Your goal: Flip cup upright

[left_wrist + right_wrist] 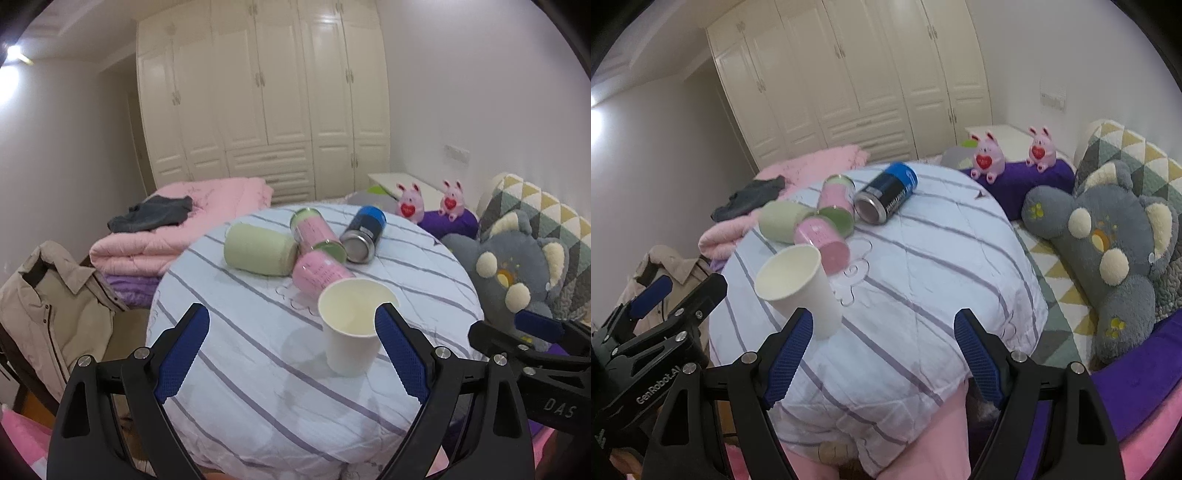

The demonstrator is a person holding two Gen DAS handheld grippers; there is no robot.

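A white paper cup [351, 325] stands mouth-up, its long axis vertical, on the striped quilt [258, 369] near its front edge. The left claw [291, 350], jaws spread wide and empty, sits level just before it, the cup beside its right finger. The right claw [882, 354], also spread and empty, hovers farther right. The flip looks complete.

We see the white paper cup [801, 284] standing upright on the striped quilt [923, 280], beside our spread right gripper [882, 354]; pink [823, 240], green [779, 221] and blue [890, 192] cans lie beyond.
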